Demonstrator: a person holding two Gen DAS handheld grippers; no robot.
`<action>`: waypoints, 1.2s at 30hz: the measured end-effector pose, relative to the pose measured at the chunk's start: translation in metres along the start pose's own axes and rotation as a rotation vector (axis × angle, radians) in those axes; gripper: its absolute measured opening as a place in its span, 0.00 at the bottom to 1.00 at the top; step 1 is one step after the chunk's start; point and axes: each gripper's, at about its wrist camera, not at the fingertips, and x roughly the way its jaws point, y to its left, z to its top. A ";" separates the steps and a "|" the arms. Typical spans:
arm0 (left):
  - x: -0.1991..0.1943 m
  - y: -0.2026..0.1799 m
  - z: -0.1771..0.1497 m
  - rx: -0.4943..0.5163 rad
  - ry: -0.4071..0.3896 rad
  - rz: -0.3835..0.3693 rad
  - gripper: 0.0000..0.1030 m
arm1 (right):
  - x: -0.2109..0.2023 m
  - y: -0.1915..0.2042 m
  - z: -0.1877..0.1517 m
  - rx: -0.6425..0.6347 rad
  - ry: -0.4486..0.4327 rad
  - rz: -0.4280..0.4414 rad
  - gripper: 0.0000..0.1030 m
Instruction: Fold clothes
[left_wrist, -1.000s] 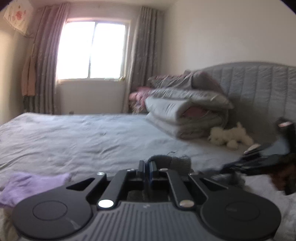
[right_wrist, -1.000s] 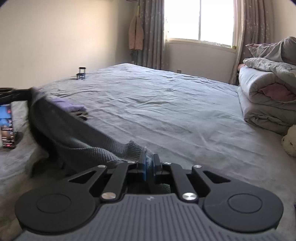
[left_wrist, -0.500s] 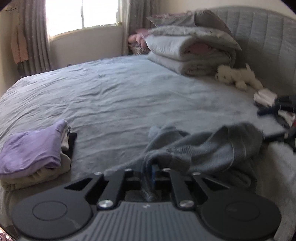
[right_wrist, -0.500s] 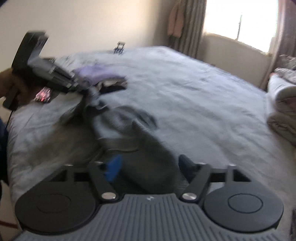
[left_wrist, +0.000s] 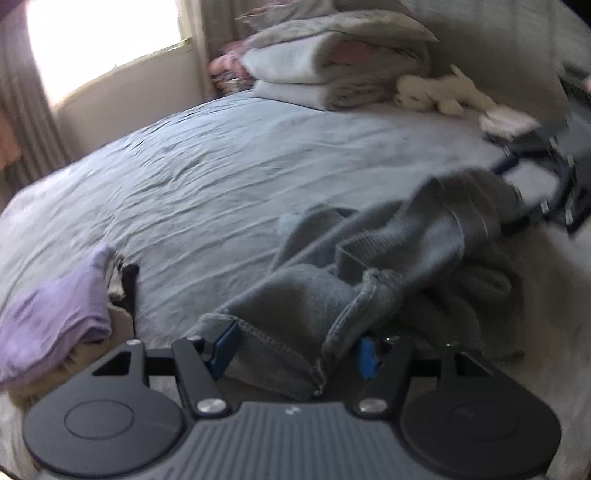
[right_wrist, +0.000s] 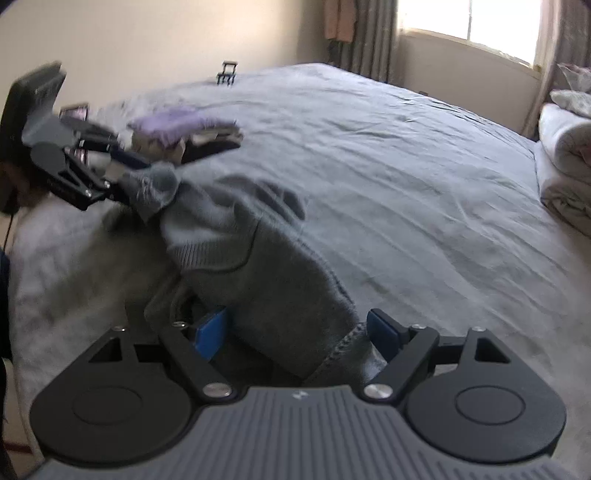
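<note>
A grey knit sweater lies crumpled on the grey bed sheet. My left gripper is low over its near edge. Its jaws are opening, and a hem and a fold of the cloth lie loose between the blue pads. In the right wrist view the same sweater runs from my right gripper to the left gripper. The right jaws stand wide and are still opening, with slack cloth between them. The right gripper shows blurred at the sweater's far end.
A folded stack topped by a purple garment sits on the bed left of the sweater. Folded quilts and a white plush toy lie by the headboard. A phone and a small black stand rest near the bed's far edge.
Both grippers were shut on the sweater and holding it up. Both have tilted down and spread their jaws, and the sweater has dropped onto the sheet.
</note>
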 end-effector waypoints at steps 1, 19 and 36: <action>0.000 -0.004 -0.001 0.028 -0.002 0.001 0.63 | -0.001 0.000 -0.001 -0.003 -0.004 0.004 0.81; 0.011 -0.002 -0.003 0.118 0.012 0.220 0.13 | -0.041 0.008 -0.002 -0.064 -0.093 0.243 0.48; 0.004 0.011 0.003 0.000 -0.043 0.212 0.12 | 0.002 0.010 0.003 -0.058 -0.025 -0.046 0.24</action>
